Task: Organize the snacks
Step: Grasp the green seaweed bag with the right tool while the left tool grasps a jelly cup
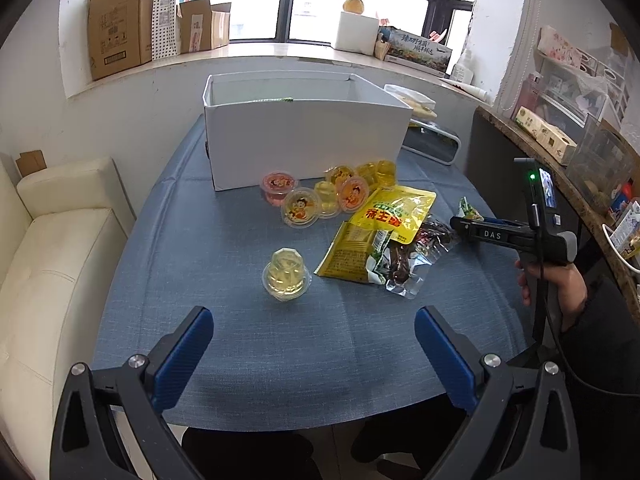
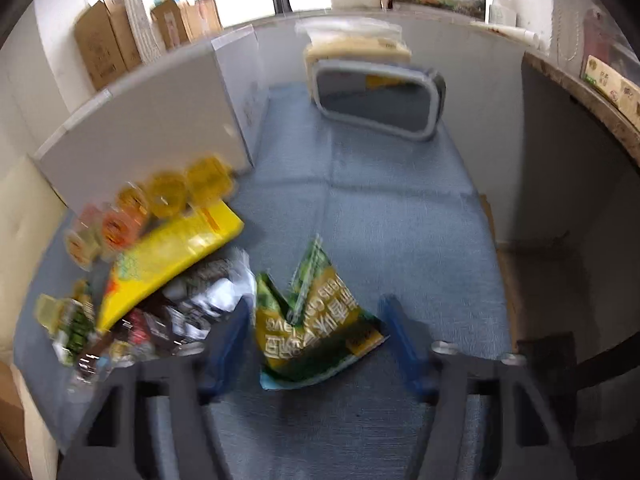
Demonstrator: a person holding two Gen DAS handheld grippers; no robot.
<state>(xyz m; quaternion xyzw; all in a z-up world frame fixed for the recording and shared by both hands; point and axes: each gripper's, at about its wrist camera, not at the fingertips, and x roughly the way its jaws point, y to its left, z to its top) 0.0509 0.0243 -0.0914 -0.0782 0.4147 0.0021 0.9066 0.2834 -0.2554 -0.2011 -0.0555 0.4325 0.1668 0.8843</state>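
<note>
On the blue tablecloth a lone yellow jelly cup stands just ahead of my left gripper, which is open and holds nothing. Several jelly cups cluster in front of a white box, beside a yellow bag and dark foil packets. A crumpled green snack packet lies between the blue pads of my right gripper. Both pads are close to its edges, and the blurred view shows no firm press. From the left wrist view, the right gripper points at that packet.
A grey tray stands on edge at the table's far end, right of the white box. A cream sofa lines the left side and a cluttered wooden shelf the right. Cardboard boxes sit on the windowsill.
</note>
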